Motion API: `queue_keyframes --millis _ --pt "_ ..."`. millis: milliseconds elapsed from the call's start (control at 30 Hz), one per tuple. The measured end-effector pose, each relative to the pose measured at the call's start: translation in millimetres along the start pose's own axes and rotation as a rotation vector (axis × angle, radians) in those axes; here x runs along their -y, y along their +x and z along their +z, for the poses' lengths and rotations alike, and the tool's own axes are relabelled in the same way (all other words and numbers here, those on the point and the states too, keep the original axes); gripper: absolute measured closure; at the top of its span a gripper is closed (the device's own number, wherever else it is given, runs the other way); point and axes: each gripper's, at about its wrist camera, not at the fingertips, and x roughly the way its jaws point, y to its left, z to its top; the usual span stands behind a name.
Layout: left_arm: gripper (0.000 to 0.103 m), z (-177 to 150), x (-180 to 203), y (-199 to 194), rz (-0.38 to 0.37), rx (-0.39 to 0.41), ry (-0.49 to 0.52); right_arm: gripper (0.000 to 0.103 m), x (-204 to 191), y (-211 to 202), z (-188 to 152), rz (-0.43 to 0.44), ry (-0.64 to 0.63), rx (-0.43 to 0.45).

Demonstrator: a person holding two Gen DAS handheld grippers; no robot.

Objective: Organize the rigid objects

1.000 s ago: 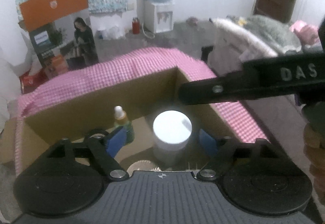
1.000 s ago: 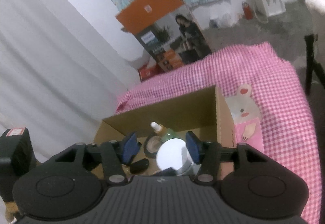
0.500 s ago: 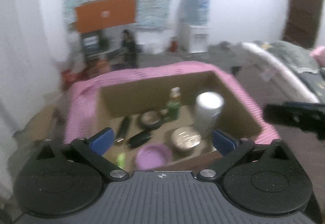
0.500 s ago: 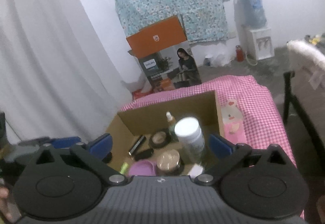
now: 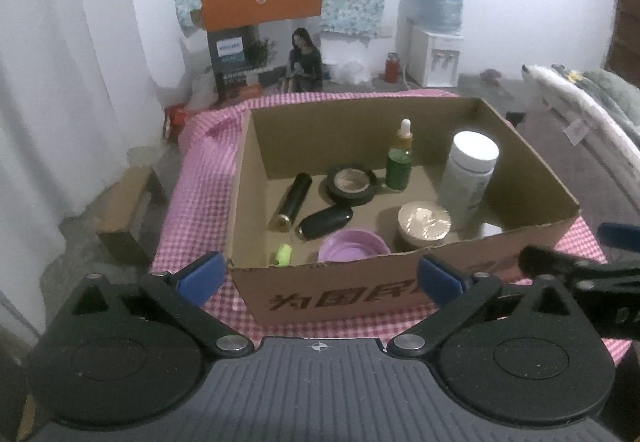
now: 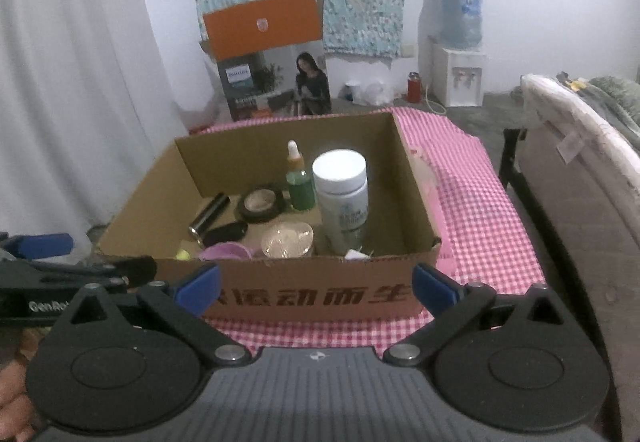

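Observation:
An open cardboard box (image 5: 400,284) (image 6: 312,294) sits on a pink checked cloth. Inside stand a white-capped bottle (image 5: 470,175) (image 6: 342,197) and a green dropper bottle (image 5: 400,161) (image 6: 299,181). A black tape roll (image 5: 352,183), a black tube (image 5: 291,201), a black fob (image 5: 326,222), a purple lid (image 5: 352,246) and a round tin (image 5: 424,222) lie on its floor. My left gripper (image 5: 320,276) and right gripper (image 6: 316,286) are open and empty, held in front of the box's near wall.
The pink checked cloth (image 6: 480,209) covers the table. A padded chair or bed (image 6: 580,169) is at the right. An orange printed carton (image 5: 264,37) and a water dispenser (image 5: 436,41) stand at the far wall. A white curtain (image 6: 72,81) hangs left.
Both grippers have opened and pulled back out of the box. The white-capped bottle, earlier between the fingers, now stands in the box by its right wall.

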Motion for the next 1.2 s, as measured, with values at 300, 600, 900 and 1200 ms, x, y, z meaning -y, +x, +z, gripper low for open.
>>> queue_keyframes --millis 300,600,900,1200 --pt "0.000 -3 -11 8 -0.022 -0.048 -0.057 0.000 -4 12 0 -0.026 -0.028 -0.018" --pt "0.000 -2 -11 13 -0.008 -0.063 -0.058 0.000 -4 21 2 -0.030 -0.032 -0.036" --pt "0.001 -3 -13 12 0.002 -0.056 -0.051 0.000 -7 22 3 -0.030 -0.039 -0.038" --pt "0.001 -2 -14 12 0.002 -0.058 -0.054 0.000 -9 22 3 -0.027 -0.045 -0.041"
